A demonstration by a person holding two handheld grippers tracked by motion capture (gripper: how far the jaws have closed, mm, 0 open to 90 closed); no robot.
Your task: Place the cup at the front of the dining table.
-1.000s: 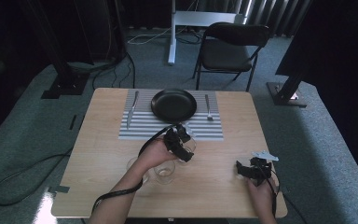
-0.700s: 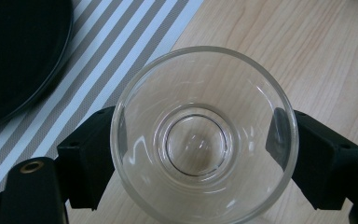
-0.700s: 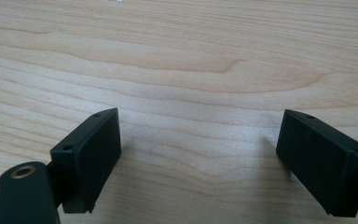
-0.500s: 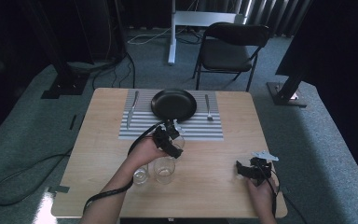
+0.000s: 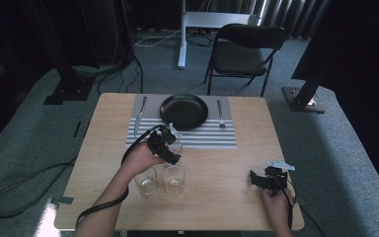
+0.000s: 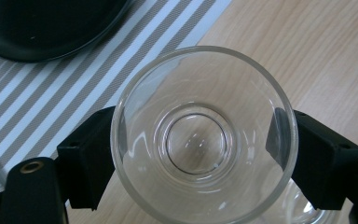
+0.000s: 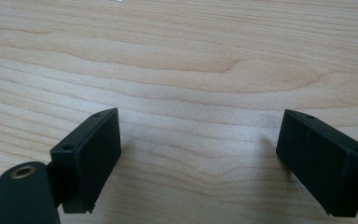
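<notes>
My left gripper (image 5: 169, 148) is shut on a clear drinking glass (image 5: 176, 144) and holds it upright just above the table, at the near edge of the striped placemat (image 5: 205, 139). In the left gripper view I look down into the glass (image 6: 200, 140), with a black jaw pressed on each side of it by my left gripper (image 6: 196, 154). Two more clear glasses (image 5: 146, 180) (image 5: 173, 178) stand on the wood just nearer the person. My right gripper (image 5: 268, 179) rests low at the table's near right, open over bare wood (image 7: 198, 158).
A black plate (image 5: 184, 111) sits on the placemat between a knife (image 5: 138, 116) and a fork (image 5: 219, 114). The wooden table (image 5: 227, 207) has free room at its right half. A folding chair (image 5: 246, 49) stands beyond the far edge.
The left gripper has carried the glass leftward along the placemat's near edge. The right gripper has stayed where it was.
</notes>
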